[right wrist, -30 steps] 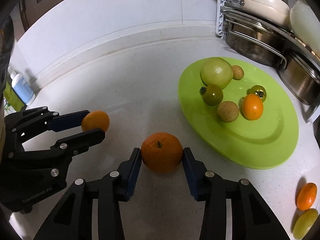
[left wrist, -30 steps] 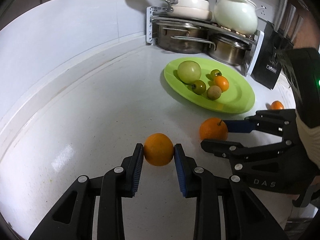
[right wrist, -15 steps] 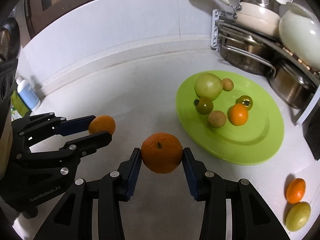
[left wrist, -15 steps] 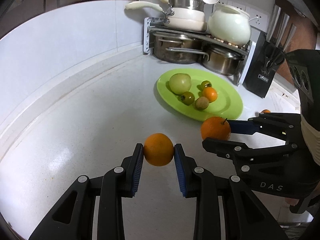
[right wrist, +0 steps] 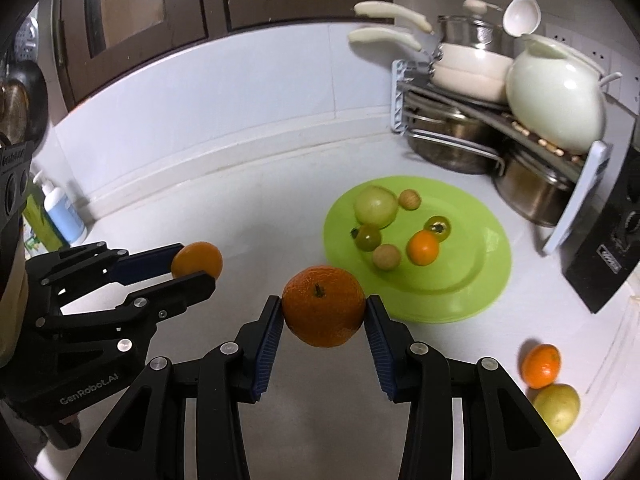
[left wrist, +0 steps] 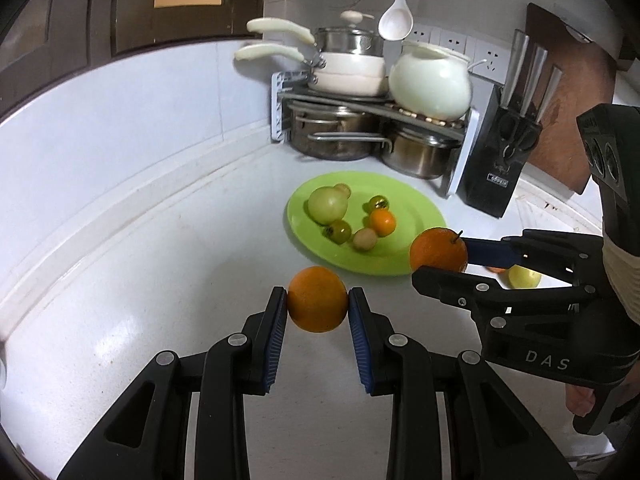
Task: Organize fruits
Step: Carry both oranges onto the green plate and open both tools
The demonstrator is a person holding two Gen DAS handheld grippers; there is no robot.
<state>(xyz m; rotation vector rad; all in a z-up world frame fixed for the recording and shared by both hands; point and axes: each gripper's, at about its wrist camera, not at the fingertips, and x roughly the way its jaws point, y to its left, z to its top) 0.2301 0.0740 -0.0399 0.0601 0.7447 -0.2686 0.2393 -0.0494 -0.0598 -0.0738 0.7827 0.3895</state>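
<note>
left gripper [left wrist: 318, 306]: clamped, angled down | right gripper [right wrist: 323, 312]: clamped, angled down

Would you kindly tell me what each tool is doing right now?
Left tool: shut on the smaller orange.
Right tool: shut on the larger stemmed orange.

Glossy green plastic plate [right wrist: 480, 288]; shiny steel pots [left wrist: 332, 136].

The right gripper [left wrist: 440, 266] carries the white letters "DAS" on its black body. The left gripper [right wrist: 196, 270] bears "GenRobot.AI" on its side. The knife block [left wrist: 498, 168] has a small white label, too blurred to read.
</note>
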